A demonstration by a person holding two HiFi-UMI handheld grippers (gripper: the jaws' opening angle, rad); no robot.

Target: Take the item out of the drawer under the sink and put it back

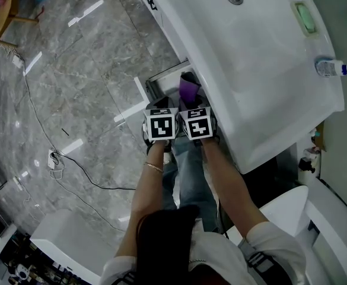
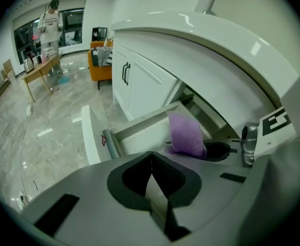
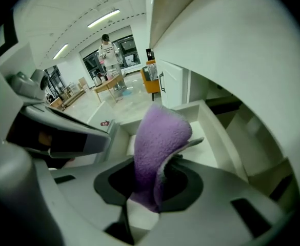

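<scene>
Right gripper point(image 3: 152, 186): jaws pinch a purple fleece cloth point(image 3: 160, 137). The cloth stands up out of the grip, folded, with its free end curling over.
Left gripper point(image 2: 151, 160): jaws pressed together with nothing between them. It sits just beside the right gripper, marker cubes side by side.
Cloth position: in the air over the open drawer point(image 1: 164, 82), at the front lip of the white sink point(image 1: 262, 70). It is not resting on the drawer floor.
Drawer: pulled out under the sink. The part of the inside that shows looks bare.
Step (judgement): the item is out and in hand, so this is probably the put-back half. The frames alone do not settle that.
Next move (judgement): lower the cloth past the drawer front and under the basin lip. Spread the jaws only once the cloth lies on the drawer floor. The left gripper is free to push the drawer.
</scene>
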